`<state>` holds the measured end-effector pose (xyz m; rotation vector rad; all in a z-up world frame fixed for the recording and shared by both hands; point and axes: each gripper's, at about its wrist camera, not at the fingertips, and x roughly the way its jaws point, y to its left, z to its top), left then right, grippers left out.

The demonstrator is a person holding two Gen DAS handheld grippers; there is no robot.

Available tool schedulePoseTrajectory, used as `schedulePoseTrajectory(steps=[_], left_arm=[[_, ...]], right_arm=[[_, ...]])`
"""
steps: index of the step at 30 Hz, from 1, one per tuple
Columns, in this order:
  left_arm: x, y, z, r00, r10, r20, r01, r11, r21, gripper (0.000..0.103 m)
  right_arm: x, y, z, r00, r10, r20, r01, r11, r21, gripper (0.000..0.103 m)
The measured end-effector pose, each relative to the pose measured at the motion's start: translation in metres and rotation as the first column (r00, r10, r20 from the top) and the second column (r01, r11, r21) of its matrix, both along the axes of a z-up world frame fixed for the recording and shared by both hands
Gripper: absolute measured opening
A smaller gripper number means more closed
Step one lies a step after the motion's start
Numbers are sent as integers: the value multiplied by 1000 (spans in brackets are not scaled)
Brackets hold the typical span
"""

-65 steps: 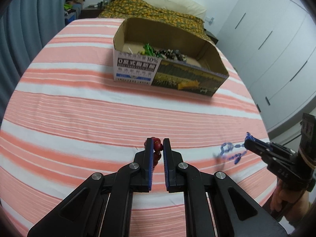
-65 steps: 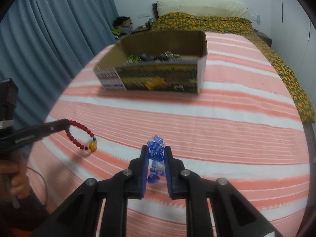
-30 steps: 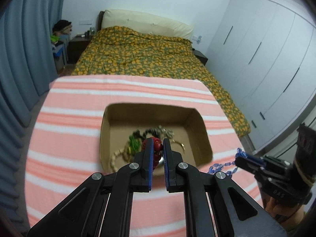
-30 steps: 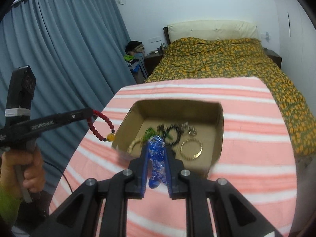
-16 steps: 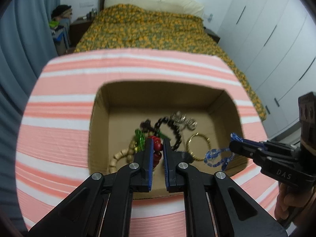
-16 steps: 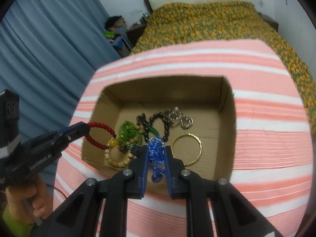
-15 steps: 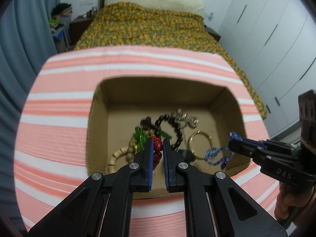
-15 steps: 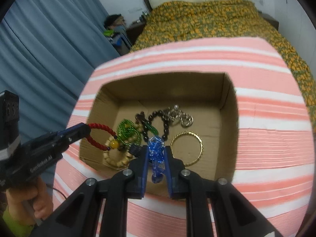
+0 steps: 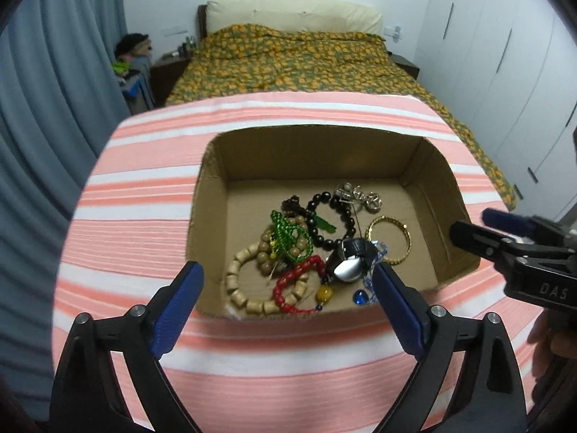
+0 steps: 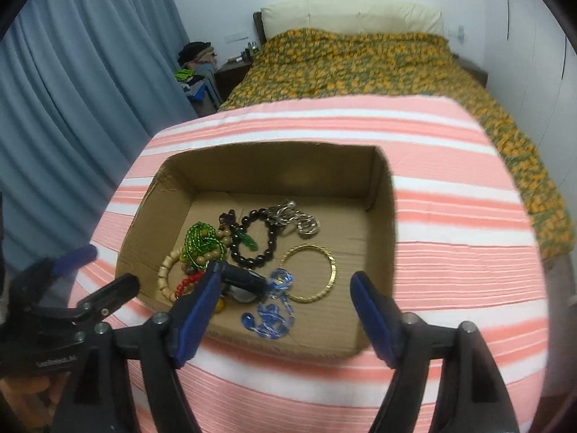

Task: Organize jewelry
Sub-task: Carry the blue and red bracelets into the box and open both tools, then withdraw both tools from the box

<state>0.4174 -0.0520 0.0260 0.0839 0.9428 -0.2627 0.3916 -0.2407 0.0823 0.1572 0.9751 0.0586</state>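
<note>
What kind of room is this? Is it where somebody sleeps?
Yes, most likely a bedroom. There is a bed with an orange-flowered bedspread and a cream pillow, white wardrobe doors beside it, and long blue curtains.

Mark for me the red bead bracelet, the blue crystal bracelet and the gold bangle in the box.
red bead bracelet [image 9: 288, 281]: left wrist view, on its beads at the left side of the loop.
blue crystal bracelet [image 10: 272, 319]: right wrist view, on its lower cluster of beads.
gold bangle [image 10: 329, 259]: right wrist view, on its right rim.
</note>
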Motion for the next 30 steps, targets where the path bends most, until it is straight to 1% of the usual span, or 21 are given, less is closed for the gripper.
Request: schedulePoseTrajectory(steps=[6,9,11,16,21,24,30], left_arm=[[-24,4,18,998,40,40,-40,999,19,98],[-35,3,30,995,59,80,-64,996,59,99],[-39,2,36,994,62,95,-69,995,69,100],[-51,6,53,992,66,104,-70,997,35,100],[-59,13,59,988,111,105,-114,993,24,100],[-62,15,62,986,121,110,-124,992,16,100],[-70,12,67,984,114,139,-122,991,57,100]], right_arm=[[-31,8,22,998,20,52,-17,998,-64,78],[-41,11,32,997,18,69,-13,997,-71,78],[-45,14,39,997,15,78,-9,997,-78,78],[-57,23,55,994,14,107,-6,997,-79,78],[-68,30,67,991,27,133,-12,994,-113,78],[-74,32,72,989,30,145,-12,992,-129,78],[-82,35,78,987,24,159,-3,992,-129,78]])
